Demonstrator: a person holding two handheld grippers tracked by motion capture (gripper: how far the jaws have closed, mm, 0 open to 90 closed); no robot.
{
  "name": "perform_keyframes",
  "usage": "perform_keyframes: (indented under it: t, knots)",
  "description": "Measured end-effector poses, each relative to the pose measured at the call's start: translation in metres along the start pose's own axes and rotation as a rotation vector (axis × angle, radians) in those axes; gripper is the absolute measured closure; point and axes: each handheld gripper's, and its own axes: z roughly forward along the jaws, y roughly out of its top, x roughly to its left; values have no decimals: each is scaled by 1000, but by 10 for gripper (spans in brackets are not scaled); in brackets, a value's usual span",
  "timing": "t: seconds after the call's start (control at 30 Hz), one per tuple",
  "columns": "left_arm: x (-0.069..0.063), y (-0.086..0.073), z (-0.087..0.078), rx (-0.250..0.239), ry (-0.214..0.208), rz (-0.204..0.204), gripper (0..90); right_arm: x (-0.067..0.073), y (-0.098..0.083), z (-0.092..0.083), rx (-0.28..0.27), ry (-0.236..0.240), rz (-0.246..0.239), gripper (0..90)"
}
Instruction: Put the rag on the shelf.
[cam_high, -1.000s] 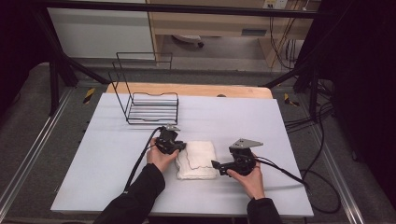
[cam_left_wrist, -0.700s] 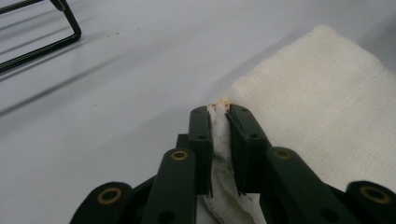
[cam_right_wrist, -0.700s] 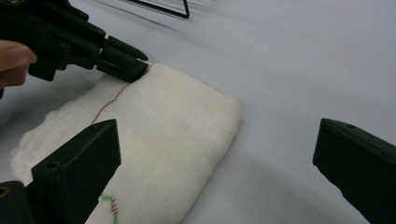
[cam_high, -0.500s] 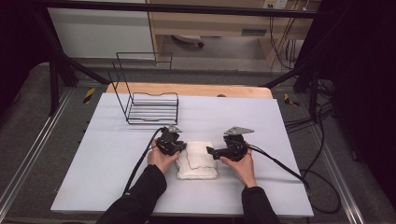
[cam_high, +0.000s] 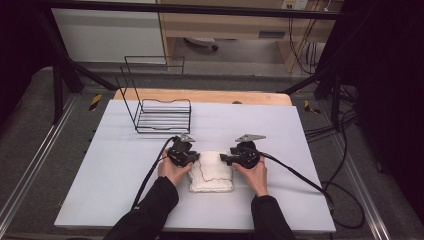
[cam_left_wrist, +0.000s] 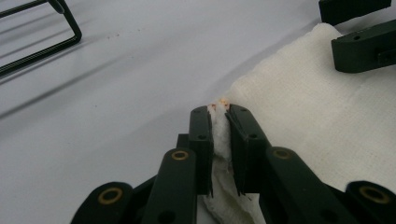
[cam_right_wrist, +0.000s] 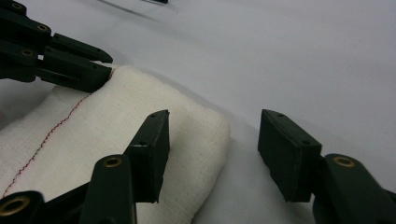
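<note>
A folded white cloth (cam_high: 212, 175) with a thin red stitch line lies on the white table (cam_high: 300, 135), near its front. My left gripper (cam_high: 195, 159) is shut on the cloth's far left corner; in the left gripper view the fabric (cam_left_wrist: 303, 107) is pinched between the left gripper's (cam_left_wrist: 219, 112) pads. My right gripper (cam_high: 223, 159) is at the far right corner. Its jaws have just been closing. In the right gripper view one jaw of the right gripper (cam_right_wrist: 215, 123) rests over the cloth (cam_right_wrist: 116, 112) and the other stands beside it on the table, with a gap left.
A black wire rack (cam_high: 162, 114) stands at the far left of the table. A wooden board (cam_high: 200, 95) runs along the far edge. Cables (cam_high: 300, 175) trail from both grippers, the right one off the table's right side.
My right gripper moved left and away from the person, from the cloth's right edge to its far right corner, and its jaws narrowed. The left gripper stayed put.
</note>
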Motion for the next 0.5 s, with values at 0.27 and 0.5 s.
perform_keyframes:
  t: [0.27,0.5]
  knots:
    - [0,0,0,0,-1,3,797,1,0,2,23,26,31,556]
    - [1,0,0,2,-6,-3,797,2,-1,2,28,49,54,670]
